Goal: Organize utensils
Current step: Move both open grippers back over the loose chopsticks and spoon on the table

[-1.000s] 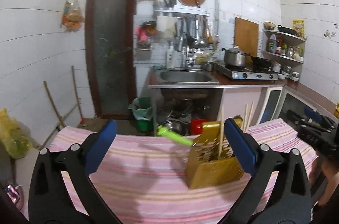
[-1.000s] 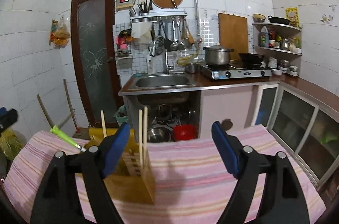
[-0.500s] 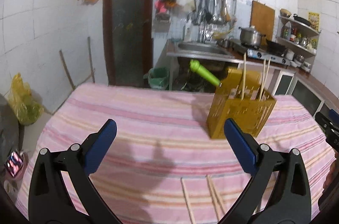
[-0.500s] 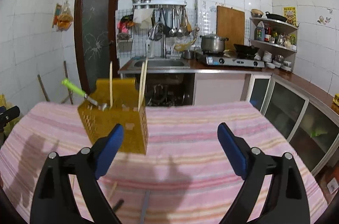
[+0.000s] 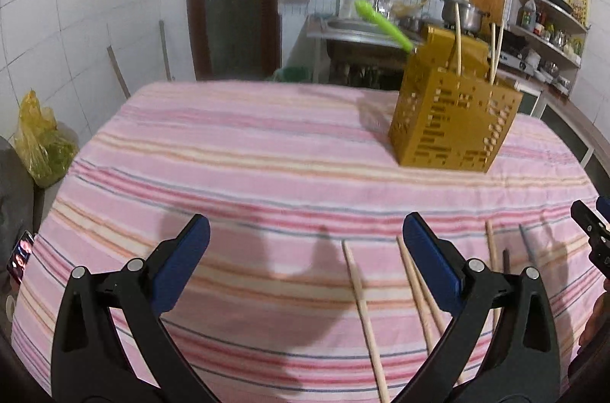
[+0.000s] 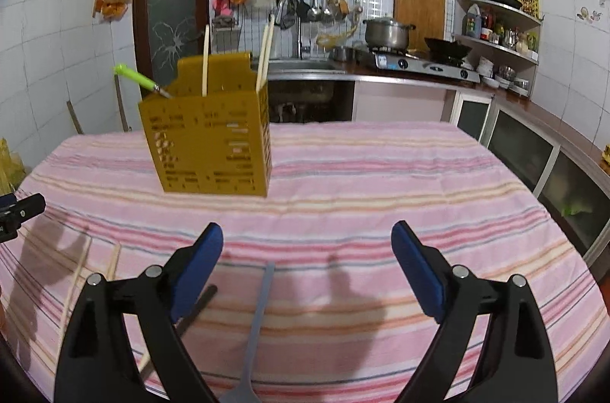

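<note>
Up front in the left wrist view, the left gripper [image 5: 305,258] gapes empty above the striped worktop [image 5: 248,151]; loose chopsticks [image 5: 360,292] lie near its right finger, well short of the yellow utensil holder [image 5: 450,124]. From the right wrist, the right gripper [image 6: 307,265] stands wide, holding nothing, a grey fork [image 6: 259,311] beneath it, short of the holder [image 6: 209,151].

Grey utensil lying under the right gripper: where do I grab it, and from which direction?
Probably the bare middle of the grey utensil's slim handle, coming from above with the right gripper's open jaws across the shaft. It lies flat on the striped cloth, lengthwise toward the holder, its broad end at the frame's bottom edge.
</note>
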`<state>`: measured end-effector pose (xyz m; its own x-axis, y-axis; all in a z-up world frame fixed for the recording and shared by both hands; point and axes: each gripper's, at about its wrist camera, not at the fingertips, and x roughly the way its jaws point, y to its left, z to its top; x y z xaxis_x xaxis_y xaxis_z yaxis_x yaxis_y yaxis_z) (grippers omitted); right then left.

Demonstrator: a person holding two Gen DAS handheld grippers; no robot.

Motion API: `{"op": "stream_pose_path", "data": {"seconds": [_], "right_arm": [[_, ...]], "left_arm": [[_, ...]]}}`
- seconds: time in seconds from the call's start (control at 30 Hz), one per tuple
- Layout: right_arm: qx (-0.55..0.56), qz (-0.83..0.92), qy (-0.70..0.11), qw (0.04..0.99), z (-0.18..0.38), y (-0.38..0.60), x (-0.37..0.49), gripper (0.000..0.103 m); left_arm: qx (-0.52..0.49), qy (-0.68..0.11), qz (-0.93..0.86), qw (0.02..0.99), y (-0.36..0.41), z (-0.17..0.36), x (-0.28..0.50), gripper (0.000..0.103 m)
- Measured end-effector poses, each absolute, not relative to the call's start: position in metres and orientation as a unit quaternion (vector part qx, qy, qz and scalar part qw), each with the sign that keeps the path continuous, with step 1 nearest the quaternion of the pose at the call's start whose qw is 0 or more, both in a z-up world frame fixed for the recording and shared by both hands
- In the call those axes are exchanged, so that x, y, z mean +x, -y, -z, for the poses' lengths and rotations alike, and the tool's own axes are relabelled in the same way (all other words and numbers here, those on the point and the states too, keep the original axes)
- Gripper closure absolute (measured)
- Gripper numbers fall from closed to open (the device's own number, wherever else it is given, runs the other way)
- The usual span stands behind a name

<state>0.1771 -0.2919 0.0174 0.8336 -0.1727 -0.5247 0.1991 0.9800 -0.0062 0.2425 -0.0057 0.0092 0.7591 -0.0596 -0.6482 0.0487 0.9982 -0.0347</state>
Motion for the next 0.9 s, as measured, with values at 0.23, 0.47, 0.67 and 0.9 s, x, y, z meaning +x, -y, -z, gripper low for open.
{"op": "stream_pose_path", "data": {"seconds": [0.23, 0.47, 0.67, 0.9], "right_arm": [[0.025, 0.106, -0.300, 0.948, 0.000, 0.293, 0.183, 0.015], [0.015, 0.106, -0.346, 0.932, 0.014, 0.287, 0.197, 0.015], [-0.005, 0.099, -0.383, 0.918, 0.025, 0.277, 0.211, 0.016], [0.013, 0.088, -0.412, 0.907, 0.034, 0.277, 0.221, 0.052]], "left_arm": [[-0.017, -0.388, 0.034, 0.921, 0.008, 0.017, 0.252, 0.005], [-0.013, -0.408, 0.040, 0.912, 0.023, 0.034, 0.255, 0.006], [0.003, -0.435, 0.062, 0.898, 0.043, 0.047, 0.257, 0.027], [0.013, -0.449, 0.052, 0.892, 0.054, 0.054, 0.259, 0.039]]}}
